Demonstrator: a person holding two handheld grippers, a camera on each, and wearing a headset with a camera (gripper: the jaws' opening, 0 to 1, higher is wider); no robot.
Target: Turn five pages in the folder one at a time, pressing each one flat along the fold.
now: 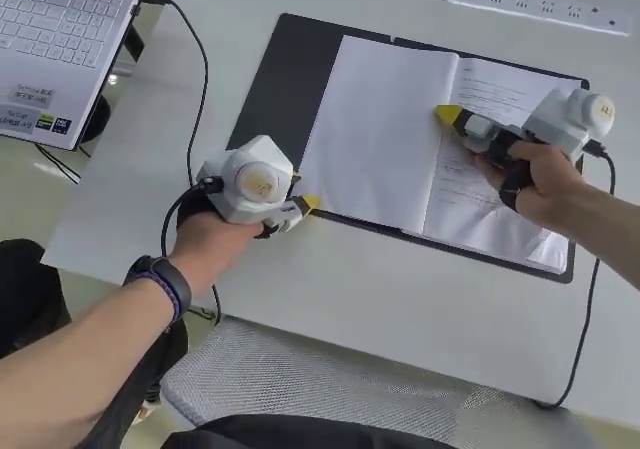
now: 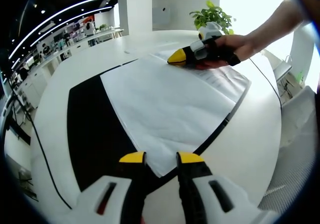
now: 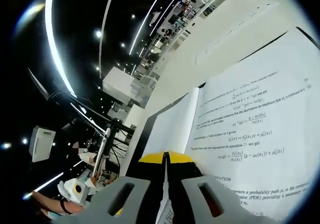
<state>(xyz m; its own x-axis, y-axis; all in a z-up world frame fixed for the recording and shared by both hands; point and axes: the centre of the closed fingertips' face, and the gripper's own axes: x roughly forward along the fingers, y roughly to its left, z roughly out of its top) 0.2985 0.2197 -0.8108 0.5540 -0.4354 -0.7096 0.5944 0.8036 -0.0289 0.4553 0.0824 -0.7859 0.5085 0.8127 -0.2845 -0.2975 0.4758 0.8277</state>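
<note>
Folder (image 1: 280, 79) lies open on table (image 1: 400, 309). Right gripper (image 1: 447, 116), jaws closed, tip on the fold; left gripper (image 1: 306, 206), jaws narrowly apart, at blank page's (image 1: 380, 129) corner. Laptop (image 1: 60, 29), cable (image 1: 197, 79), power strip (image 1: 540, 4) nearby.

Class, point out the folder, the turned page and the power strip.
folder (image 1: 280, 79), head view, bare black inside cover
turned page (image 1: 375, 129), head view, middle of the blank sheet
power strip (image 1: 540, 7), head view, middle of its white body

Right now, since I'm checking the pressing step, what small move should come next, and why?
Probably slide the right gripper along the fold toward the folder's near edge: its shut tips rest on the fold's far half, and the left gripper sits open at the turned page's near corner.
</note>
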